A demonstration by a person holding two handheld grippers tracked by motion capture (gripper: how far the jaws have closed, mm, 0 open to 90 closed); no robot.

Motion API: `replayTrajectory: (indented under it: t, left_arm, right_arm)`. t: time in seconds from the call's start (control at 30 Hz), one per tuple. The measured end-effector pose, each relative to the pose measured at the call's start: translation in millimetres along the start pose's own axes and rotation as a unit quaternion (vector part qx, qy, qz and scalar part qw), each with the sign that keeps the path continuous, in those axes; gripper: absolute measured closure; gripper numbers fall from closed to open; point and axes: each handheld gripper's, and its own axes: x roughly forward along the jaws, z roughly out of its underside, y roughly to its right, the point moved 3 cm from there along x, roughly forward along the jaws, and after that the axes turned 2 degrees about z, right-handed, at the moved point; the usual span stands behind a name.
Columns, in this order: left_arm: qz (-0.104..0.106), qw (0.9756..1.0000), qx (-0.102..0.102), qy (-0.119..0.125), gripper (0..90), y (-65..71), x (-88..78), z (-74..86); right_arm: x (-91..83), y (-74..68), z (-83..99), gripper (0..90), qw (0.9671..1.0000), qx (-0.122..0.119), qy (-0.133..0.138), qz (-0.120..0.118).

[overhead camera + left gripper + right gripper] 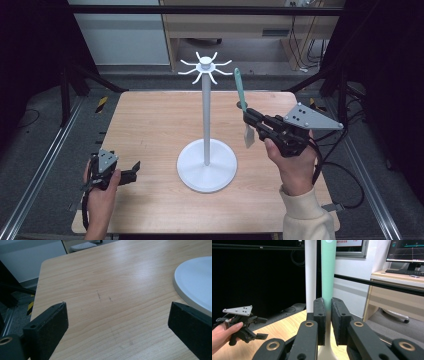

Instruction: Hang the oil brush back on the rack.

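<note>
My right gripper (248,117) is held above the table's right half, shut on a spatula (242,103) with a teal handle and a whitish blade that hangs below the jaws. In the right gripper view the spatula's handle (328,270) rises upright between the pads (320,315). A white rack (205,115) with a round base and hooked arms on top stands at the table's centre, left of the spatula. My left gripper (132,170) rests near the table's front left corner, open, with bare wood between its jaws (117,320).
The rack's round base (197,282) lies just right of the left gripper. The wooden table (150,125) has rounded corners. Metal rails run along both sides of it. A desk with monitors stands beyond the table in the right gripper view.
</note>
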Motion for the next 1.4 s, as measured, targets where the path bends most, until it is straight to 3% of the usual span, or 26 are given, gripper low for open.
replayTrajectory:
  t: [1.4]
  left_arm:
    - [0.001, 1.0000, 0.000, -0.001, 2.6, 0.4, -0.1, 0.5]
  right_arm:
    - [19.9, -4.2, 3.7, 82.6, 0.9997, 0.005, -0.017, -0.017]
